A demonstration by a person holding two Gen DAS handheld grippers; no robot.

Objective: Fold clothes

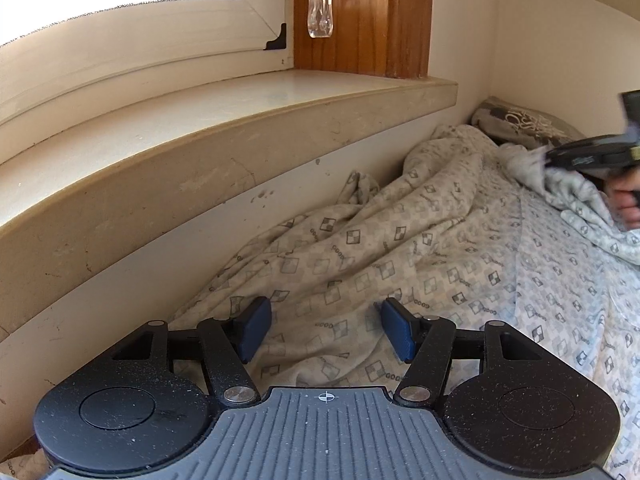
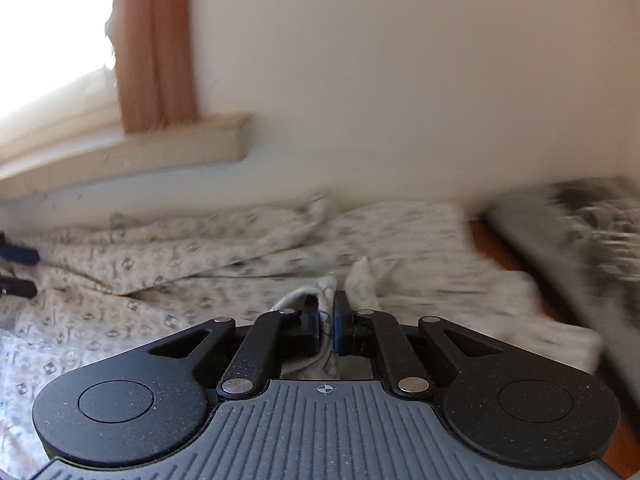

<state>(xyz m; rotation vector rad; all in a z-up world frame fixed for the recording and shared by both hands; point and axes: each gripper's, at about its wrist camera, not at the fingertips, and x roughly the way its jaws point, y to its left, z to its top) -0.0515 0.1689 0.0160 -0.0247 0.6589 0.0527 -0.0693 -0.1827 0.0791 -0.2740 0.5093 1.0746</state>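
Note:
A beige and grey cloth (image 1: 400,240) printed with small checked diamonds lies crumpled on the bed against the wall. My left gripper (image 1: 325,308) hovers just over its near folds, its blue pads (image 1: 256,328) wide apart with nothing between them. At the far right, blurred, my right gripper (image 1: 554,160) holds up a bunch of the cloth. In the right wrist view the right gripper (image 2: 328,304) is shut on a white-hemmed edge of the cloth (image 2: 160,280), which sticks up between the pads. The left gripper (image 2: 18,270) shows at the far left edge.
A deep beige windowsill (image 1: 240,120) juts out over the cloth's far side, with a wooden frame (image 1: 360,16) above it. A dark patterned pillow (image 1: 520,120) lies in the corner by the wall. A hand (image 1: 628,204) grips the right tool's handle.

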